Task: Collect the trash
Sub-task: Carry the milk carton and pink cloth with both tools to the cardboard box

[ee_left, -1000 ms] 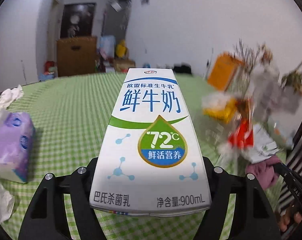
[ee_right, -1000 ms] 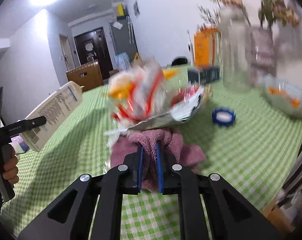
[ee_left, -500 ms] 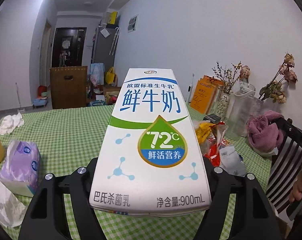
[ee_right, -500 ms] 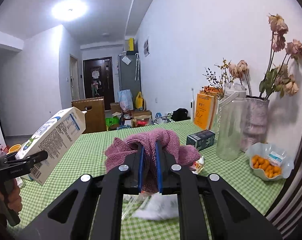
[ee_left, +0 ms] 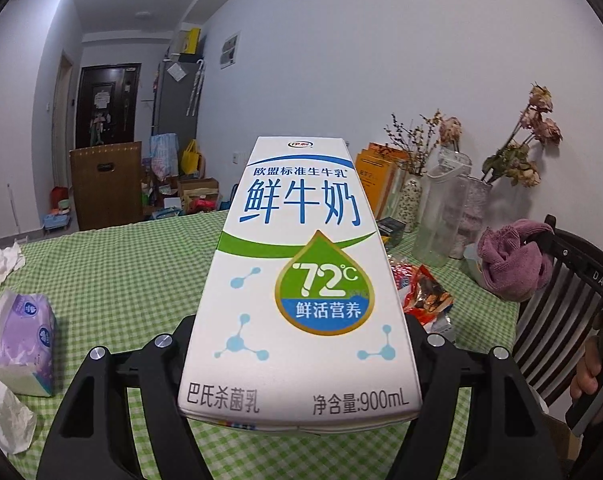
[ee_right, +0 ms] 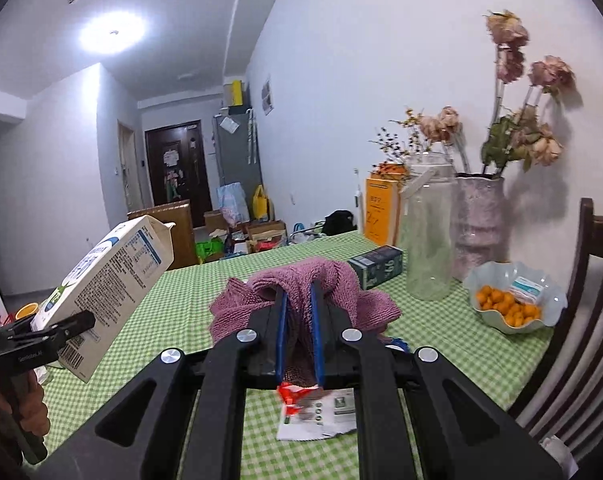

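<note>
Purple cloth [ee_right: 301,292] clenched in the right gripper [ee_right: 299,312] has risen off the wrappers [ee_right: 317,412]; left gripper [ee_left: 301,360] grasps the milk carton [ee_left: 301,280], probably bin-bound.

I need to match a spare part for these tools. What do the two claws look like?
Both are matte black plastic, with angular cut-out arms and round silver fasteners. The right claw has blue pads lining its fingers, and white lettering on its side. The left claw has small white lettering on one side too. No cables or sleeves show.
</note>
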`<state>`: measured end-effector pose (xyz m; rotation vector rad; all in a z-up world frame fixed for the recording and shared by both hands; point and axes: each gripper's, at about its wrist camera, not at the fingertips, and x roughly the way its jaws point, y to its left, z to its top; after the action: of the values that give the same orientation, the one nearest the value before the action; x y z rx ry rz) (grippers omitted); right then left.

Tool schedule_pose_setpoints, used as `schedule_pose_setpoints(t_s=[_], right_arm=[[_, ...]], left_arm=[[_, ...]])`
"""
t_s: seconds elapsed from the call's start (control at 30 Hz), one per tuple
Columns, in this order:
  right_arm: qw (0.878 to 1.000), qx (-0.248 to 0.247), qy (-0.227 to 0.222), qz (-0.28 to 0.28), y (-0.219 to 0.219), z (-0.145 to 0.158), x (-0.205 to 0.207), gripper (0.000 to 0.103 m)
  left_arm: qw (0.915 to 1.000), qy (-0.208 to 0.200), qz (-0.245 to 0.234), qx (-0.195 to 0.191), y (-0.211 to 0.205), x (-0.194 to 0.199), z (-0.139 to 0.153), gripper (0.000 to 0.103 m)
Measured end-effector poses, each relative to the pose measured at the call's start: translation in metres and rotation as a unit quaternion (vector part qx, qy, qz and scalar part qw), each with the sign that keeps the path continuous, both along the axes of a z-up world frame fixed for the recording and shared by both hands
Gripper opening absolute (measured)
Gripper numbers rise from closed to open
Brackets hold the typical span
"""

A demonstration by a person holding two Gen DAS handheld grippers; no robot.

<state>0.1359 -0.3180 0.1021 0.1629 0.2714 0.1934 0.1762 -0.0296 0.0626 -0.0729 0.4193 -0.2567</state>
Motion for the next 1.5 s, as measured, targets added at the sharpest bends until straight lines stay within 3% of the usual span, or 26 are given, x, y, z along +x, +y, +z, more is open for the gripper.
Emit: schedule_pose_setpoints(t_s=[0.23, 0.4, 0.53, 0.67, 0.77, 0.87, 1.0, 1.17, 1.33, 1.4, 1.47, 1.5], right_arm=[[0.999, -0.005, -0.007, -0.051, -0.044, 0.001, -0.036, 0.011], [0.996, 0.000, 0.011, -0.090, -0.080, -0.011, -0.060, 0.011], [0.991, -0.009, 0.027, -0.133, -0.108, -0.021, -0.084, 0.011], [0.980, -0.001, 0.056, -0.190, -0.144, -0.039, -0.118, 0.011], [0.971, -0.012, 0.088, -0.223, -0.162, -0.058, -0.140, 0.011], [0.951, -0.022, 0.163, -0.262, -0.179, -0.091, -0.157, 0.011], [0.921, -0.002, 0.253, -0.295, -0.202, -0.141, -0.172, 0.011], [0.891, -0.019, 0.336, -0.303, -0.215, -0.185, -0.169, 0.012], [0.877, -0.021, 0.381, -0.291, -0.220, -0.208, -0.167, 0.013], [0.874, -0.018, 0.392, -0.286, -0.221, -0.216, -0.170, 0.013], [0.869, -0.014, 0.403, -0.286, -0.224, -0.225, -0.171, 0.014], [0.867, -0.011, 0.408, -0.287, -0.225, -0.229, -0.173, 0.015]], left_arm=[[0.9992, 0.013, -0.038, 0.002, -0.043, 0.000, -0.003, 0.070], [0.9959, 0.024, -0.087, 0.006, -0.086, -0.005, -0.012, 0.070], [0.9886, 0.037, -0.146, 0.013, -0.133, -0.014, -0.022, 0.070], [0.9728, 0.057, -0.223, 0.028, -0.193, -0.027, -0.038, 0.070], [0.9532, 0.086, -0.286, 0.046, -0.235, -0.040, -0.053, 0.070], [0.9274, 0.123, -0.338, 0.101, -0.277, -0.058, -0.077, 0.070], [0.8966, 0.202, -0.374, 0.124, -0.310, -0.067, -0.113, 0.070], [0.8569, 0.281, -0.403, 0.156, -0.329, -0.076, -0.146, 0.070], [0.8215, 0.333, -0.424, 0.185, -0.345, -0.083, -0.158, 0.070], [0.8020, 0.356, -0.430, 0.212, -0.356, -0.087, -0.168, 0.071], [0.7907, 0.371, -0.428, 0.233, -0.366, -0.089, -0.177, 0.072], [0.7910, 0.373, -0.424, 0.236, -0.369, -0.089, -0.179, 0.072]])
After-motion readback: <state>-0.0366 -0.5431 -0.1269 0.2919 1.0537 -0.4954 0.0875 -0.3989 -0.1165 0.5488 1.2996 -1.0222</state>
